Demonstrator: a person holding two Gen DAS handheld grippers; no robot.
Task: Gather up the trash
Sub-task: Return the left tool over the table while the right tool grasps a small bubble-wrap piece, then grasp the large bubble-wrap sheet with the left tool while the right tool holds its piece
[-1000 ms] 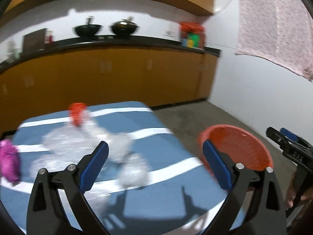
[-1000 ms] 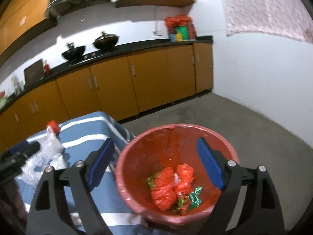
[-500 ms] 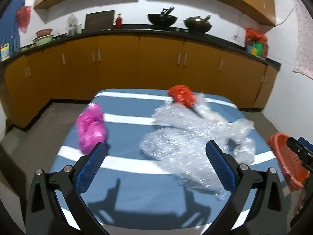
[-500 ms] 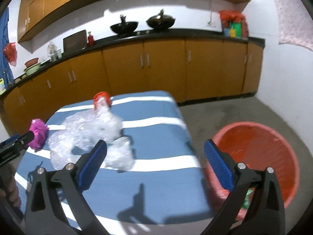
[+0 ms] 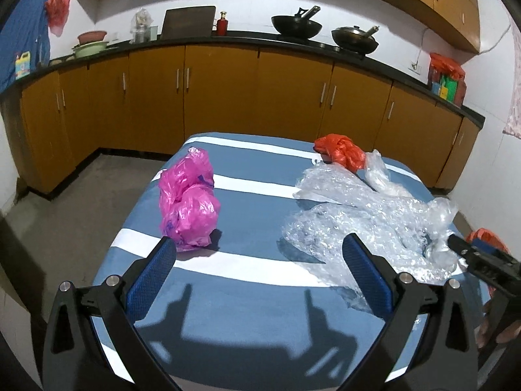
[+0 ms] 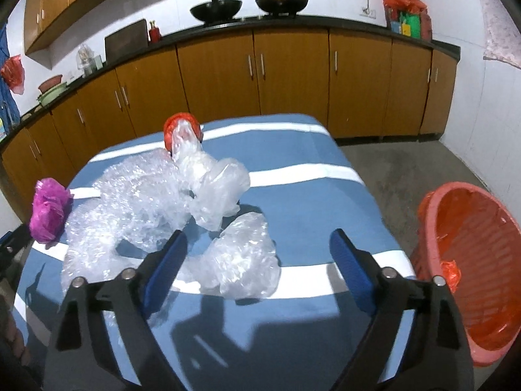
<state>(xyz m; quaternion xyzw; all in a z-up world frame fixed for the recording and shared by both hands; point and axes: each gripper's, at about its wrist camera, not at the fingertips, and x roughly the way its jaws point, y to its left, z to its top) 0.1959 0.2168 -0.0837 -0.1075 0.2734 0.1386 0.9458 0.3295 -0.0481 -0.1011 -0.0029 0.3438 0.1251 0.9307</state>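
Note:
On the blue, white-striped table [image 5: 247, 280] lie a pink plastic bag [image 5: 189, 202], a red-orange bag [image 5: 340, 151] at the far side, and a big heap of clear bubble wrap [image 5: 374, 221]. My left gripper [image 5: 257, 260] is open and empty, above the near table edge, the pink bag just ahead of its left finger. My right gripper [image 6: 257, 251] is open and empty, with a clear crumpled bag [image 6: 241, 260] between its fingers' line. The bubble wrap [image 6: 130, 202], pink bag [image 6: 49, 211] and red-orange bag [image 6: 182, 127] show there too. A red basket [image 6: 462, 247] stands on the floor right of the table.
Orange cabinets [image 5: 228, 97] with a black counter run along the back wall and left side, with woks [image 5: 296, 27] on top. Grey floor [image 6: 407, 169] lies between table and cabinets. The right gripper's body [image 5: 485, 264] shows at the right edge of the left wrist view.
Both views have swung left from the red basket to the table. The left gripper now faces the pink bag and bubble wrap; the right one faces the clear bags. Both stayed open.

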